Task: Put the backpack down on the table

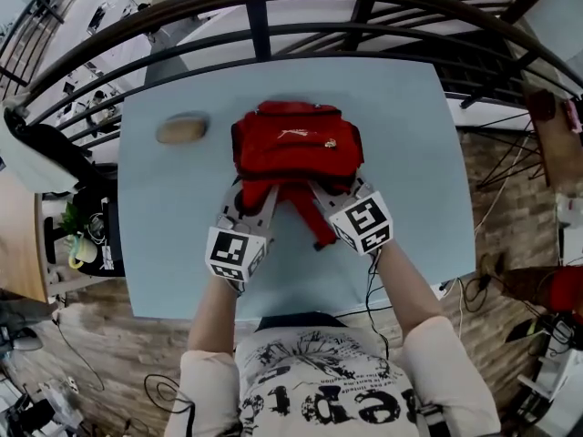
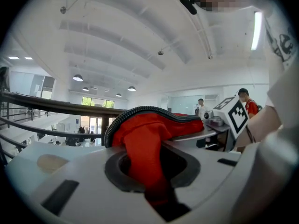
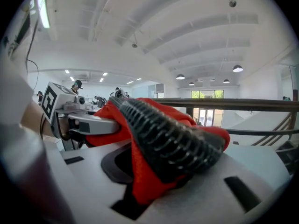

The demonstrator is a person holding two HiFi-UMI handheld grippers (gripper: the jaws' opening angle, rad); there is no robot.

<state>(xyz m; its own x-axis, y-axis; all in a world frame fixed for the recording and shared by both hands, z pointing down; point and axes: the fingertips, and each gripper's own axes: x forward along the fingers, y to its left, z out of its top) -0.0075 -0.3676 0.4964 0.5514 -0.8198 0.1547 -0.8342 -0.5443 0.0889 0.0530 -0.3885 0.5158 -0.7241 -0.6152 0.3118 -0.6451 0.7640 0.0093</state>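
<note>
The red backpack [image 1: 296,144] lies on the pale blue table [image 1: 164,244], near its far middle. Both grippers reach it from the near side. My left gripper [image 1: 251,194] is shut on a red shoulder strap [image 2: 142,148], which runs down between its jaws. My right gripper [image 1: 330,192] is shut on the other strap, red with black ribbed padding [image 3: 173,139], which is bunched between its jaws. A loose red strap end [image 1: 321,230] trails toward me between the two grippers. Each gripper view shows the other gripper beside it, on the same bag.
A tan oval object [image 1: 180,130] lies on the table left of the backpack. A dark metal railing [image 1: 273,25] curves just behind the table's far edge. Cables and wooden floor [image 1: 510,208] lie to the right. People stand in the distance [image 2: 245,99].
</note>
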